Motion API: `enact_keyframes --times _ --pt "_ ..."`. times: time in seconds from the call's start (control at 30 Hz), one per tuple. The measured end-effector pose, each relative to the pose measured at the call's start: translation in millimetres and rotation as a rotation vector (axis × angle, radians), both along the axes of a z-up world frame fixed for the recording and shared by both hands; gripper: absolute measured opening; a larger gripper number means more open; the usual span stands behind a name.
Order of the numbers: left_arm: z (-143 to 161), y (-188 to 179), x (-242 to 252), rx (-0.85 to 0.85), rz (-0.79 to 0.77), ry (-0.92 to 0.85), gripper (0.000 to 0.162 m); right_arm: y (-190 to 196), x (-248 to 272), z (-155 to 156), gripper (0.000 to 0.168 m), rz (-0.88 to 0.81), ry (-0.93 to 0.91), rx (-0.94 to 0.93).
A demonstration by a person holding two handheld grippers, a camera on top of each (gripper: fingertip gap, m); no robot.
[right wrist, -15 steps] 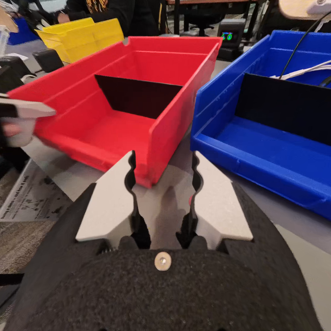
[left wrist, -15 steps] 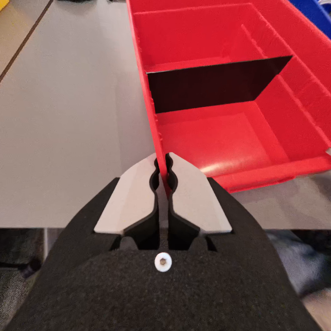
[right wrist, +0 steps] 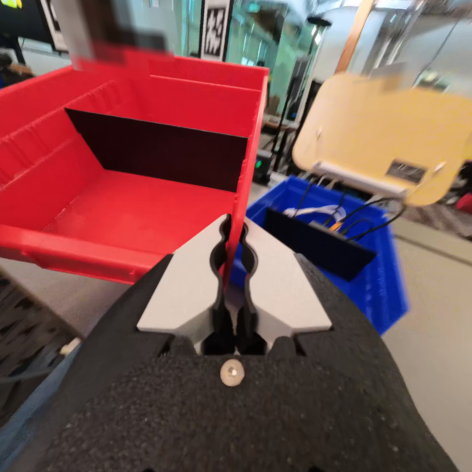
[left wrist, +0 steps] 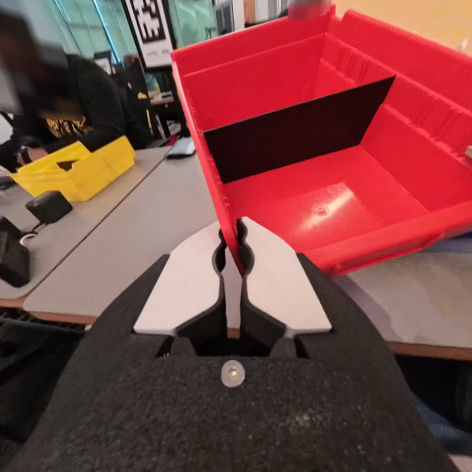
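Red bin [left wrist: 319, 209] walls between both fingers [right wrist: 189, 275]

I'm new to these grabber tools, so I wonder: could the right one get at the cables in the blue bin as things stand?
Probably not yet. The right gripper is shut on the side wall of the red bin, so it is occupied. The cables lie in the blue bin just beyond, uncovered.

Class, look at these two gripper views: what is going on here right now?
A person holds a gripper in each hand, and both are clamped on one red bin. The left gripper pinches its left side wall, the right gripper its right side wall. The bin is tilted above the grey table, and a black divider splits it. A blue bin with cables sits beside it; a yellow bin sits farther off.
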State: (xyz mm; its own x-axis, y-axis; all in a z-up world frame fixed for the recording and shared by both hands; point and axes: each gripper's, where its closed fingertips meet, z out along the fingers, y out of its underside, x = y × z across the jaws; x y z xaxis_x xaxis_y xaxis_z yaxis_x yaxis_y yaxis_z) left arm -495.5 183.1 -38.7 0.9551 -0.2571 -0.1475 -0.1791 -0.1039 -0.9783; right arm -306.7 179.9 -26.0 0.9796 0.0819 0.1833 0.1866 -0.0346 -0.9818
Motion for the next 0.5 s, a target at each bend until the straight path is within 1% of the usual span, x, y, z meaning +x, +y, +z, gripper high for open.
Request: enact_keyframes --times 0.03,0.1,0.13,0.23,0.33,0.4,0.47,0.5 --pt "16 0 11 0.046 -0.019 -0.018 0.006 -3 11 17 0.003 -0.017 -0.007 0.044" --pt "44 3 40 0.120 -0.051 -0.014 0.006 -9 39 49 0.003 -0.061 -0.005 0.114" --pt "55 6 58 0.151 -0.064 0.021 0.007 -11 58 61 0.003 -0.093 -0.002 0.141" --pt "77 13 136 0.212 -0.169 0.076 0.009 -19 133 83 0.002 -0.193 0.007 0.193" --pt "87 14 230 0.242 -0.289 0.093 0.010 -27 225 86 0.002 -0.305 0.064 0.188" --pt "91 9 292 0.250 -0.347 0.032 0.009 -32 286 80 0.004 -0.383 0.083 0.158" --pt "85 6 350 0.216 -0.396 0.005 0.009 -42 343 70 0.004 -0.432 0.110 0.122" --pt "78 5 379 0.189 -0.425 -0.003 0.009 -49 370 65 0.003 -0.453 0.119 0.109"
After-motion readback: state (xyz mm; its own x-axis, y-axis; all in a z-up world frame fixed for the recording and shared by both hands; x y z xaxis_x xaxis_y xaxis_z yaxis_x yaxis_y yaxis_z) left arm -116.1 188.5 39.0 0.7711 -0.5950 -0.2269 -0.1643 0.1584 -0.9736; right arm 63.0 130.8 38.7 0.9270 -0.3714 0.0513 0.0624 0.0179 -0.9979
